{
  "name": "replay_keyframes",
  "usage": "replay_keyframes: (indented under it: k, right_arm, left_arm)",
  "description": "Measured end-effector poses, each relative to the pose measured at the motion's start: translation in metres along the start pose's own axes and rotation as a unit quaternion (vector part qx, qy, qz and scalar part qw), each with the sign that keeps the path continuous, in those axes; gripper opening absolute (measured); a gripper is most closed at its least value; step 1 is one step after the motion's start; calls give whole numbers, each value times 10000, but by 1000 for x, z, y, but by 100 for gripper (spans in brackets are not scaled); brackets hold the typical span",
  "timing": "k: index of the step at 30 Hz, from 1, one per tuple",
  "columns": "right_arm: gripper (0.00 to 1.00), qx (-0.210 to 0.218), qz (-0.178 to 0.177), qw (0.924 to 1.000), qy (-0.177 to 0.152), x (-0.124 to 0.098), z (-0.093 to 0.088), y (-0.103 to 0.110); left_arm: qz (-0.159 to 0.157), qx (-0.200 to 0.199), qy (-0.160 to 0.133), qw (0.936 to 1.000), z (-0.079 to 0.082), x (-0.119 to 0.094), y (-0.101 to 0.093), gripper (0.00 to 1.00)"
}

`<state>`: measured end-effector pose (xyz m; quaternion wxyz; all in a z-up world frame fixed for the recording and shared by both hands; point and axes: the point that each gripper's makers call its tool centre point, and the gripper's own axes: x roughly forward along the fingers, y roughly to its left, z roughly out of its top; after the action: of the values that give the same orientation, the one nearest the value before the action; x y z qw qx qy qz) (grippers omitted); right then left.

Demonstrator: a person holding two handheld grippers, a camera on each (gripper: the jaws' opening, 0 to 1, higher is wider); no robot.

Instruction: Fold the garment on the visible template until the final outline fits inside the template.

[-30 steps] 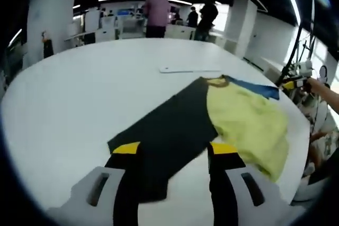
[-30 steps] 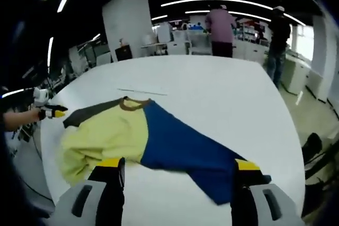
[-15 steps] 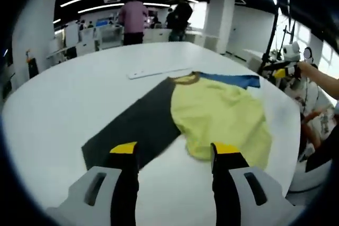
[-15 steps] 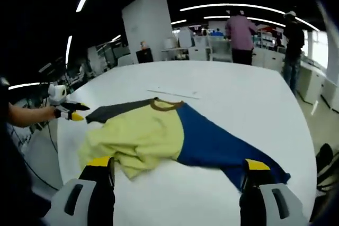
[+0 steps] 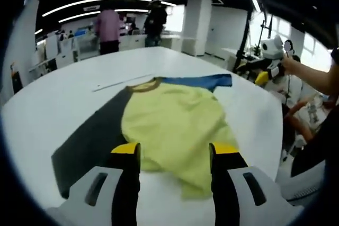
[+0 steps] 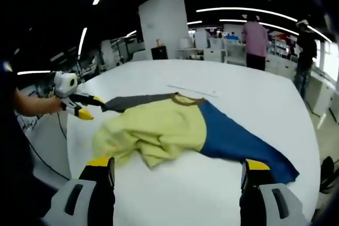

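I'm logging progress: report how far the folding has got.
Done: nothing looks folded; the garment lies spread on the table, body rumpled, blue sleeve and dark sleeve out. In hand: nothing; the left gripper and right gripper hover open. Left: all folds.

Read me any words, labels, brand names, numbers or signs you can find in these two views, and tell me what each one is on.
There is no readable text in either view.
The yellow, dark grey and blue shirt on the white round table shows no print or label.
The thin white strip beyond the shirt's collar carries no markings that can be made out.
The yellow-tipped black left gripper and right gripper show no lettering.
Any signs in the office background are too small and blurred to read.
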<state>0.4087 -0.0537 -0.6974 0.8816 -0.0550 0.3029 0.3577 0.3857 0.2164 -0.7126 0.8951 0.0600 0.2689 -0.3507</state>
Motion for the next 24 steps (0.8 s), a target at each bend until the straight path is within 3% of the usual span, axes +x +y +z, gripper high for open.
replay_keyframes:
  k: [6,8,16,20,24]
  right_arm:
    - [99,-16,163,9998,-80,-5,-6,15]
    - [99,-42,197,9998,-91,-5,-8,21]
    - [99,-281,247,9992,-146,-10,-12,37]
    - [99,-274,329,9985,-339,-12,-10,46]
    - [99,-325,391,9979,-404,-13,-11,55]
  left_arm:
    - [-134,-30,-118,9998,2,9,-25,45]
    - [-148,-349,-242,9990,3,16,-33,44]
    - [-80,-268,-322,9991,6,36,-58,40]
    - [-204,-292,-229,9991,2,47,-73,39]
    - [-169,95,31,9998,-6,59,-84,36]
